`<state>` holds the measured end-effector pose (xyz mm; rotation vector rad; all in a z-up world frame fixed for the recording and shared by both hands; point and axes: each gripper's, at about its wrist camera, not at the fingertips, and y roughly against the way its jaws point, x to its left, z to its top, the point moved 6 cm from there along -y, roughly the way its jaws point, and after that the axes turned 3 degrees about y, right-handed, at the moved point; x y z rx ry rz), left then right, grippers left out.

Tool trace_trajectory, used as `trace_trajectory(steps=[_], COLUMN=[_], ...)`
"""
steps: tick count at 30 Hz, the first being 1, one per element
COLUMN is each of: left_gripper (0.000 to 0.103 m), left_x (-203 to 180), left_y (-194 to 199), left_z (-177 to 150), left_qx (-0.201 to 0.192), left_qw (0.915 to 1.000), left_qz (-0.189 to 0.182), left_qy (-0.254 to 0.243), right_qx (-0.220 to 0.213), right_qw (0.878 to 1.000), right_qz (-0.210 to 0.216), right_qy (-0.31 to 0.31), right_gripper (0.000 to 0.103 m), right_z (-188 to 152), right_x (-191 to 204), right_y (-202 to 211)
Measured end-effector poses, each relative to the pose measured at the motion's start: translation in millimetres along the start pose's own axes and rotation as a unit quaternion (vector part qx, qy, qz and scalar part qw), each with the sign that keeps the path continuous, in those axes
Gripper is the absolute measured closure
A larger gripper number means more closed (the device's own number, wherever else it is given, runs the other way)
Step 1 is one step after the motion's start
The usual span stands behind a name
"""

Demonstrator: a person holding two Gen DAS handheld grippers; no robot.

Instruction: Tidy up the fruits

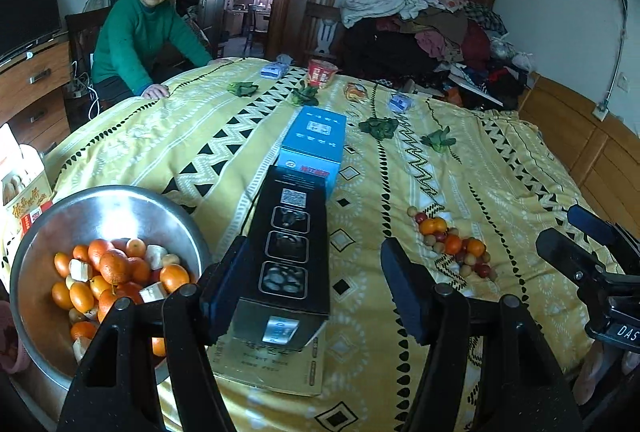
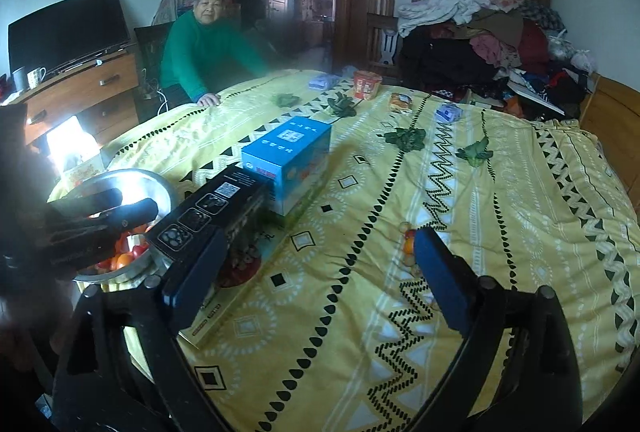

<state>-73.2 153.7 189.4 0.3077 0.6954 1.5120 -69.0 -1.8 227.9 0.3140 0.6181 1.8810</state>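
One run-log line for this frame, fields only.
left tongs: open, empty | right tongs: open, empty | metal bowl: holds fruit | loose fruit pile: on bedspread | step: next pick pending

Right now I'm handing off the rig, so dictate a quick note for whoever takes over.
Left gripper: open, holding nothing.
Right gripper: open, holding nothing.
Steel bowl, at the left beside the black box, already holds many oranges and other pieces.
A small pile of loose fruit lies on the yellow bedspread, to the right of the boxes.
Left to do: move that pile into the bowl.
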Motion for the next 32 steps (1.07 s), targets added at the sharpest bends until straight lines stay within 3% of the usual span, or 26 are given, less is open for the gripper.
trace_trajectory(steps=[9,11,12,13,15,19,23,25,26,32], left_gripper=[0.035,0.027,0.011,0.002,0.002,0.003,0.0,0.0,0.0,0.0], left_x=[-70,-91,-102,-114,-136,-164,-157,-151,-148,-144], left_y=[-13,-27,-38,-52,-91,-162,-220,-218,-217,-215], left_z=[2,-5,-11,-20,-53,-118,-177,-179,-180,-181], left_qx=[0.017,0.035,0.049,0.07,0.126,0.165,0.224,0.182,0.174,0.164], left_qw=[0.998,0.9962,0.9946,0.9922,0.9834,0.9725,0.9593,0.9735,0.9759,0.9789], left_qz=[-0.012,-0.026,-0.038,-0.055,-0.068,-0.037,0.028,0.016,0.013,-0.002], left_qy=[-0.06,-0.075,-0.082,-0.088,-0.111,-0.161,-0.17,-0.137,-0.131,-0.121], right_qx=[-0.003,0.004,0.016,0.036,0.086,0.161,0.178,0.193,0.196,0.169], right_qw=[0.999,0.999,0.999,0.998,0.995,0.981,0.975,0.969,0.968,0.973], right_qz=[-0.012,-0.013,-0.015,-0.019,-0.034,-0.053,-0.073,-0.074,-0.065,-0.051], right_qy=[-0.049,-0.051,-0.048,-0.04,-0.043,-0.093,-0.114,-0.133,-0.139,-0.15], right_gripper=[0.005,0.0,0.0,0.0,0.0,0.001,0.0,0.0,0.0,0.0], right_z=[-23,-31,-39,-54,-94,-180,-222,-235,-241,-243], right_x=[-56,-65,-70,-76,-95,-142,-169,-178,-177,-179], right_y=[12,8,2,-11,-44,-85,-92,-96,-98,-96])
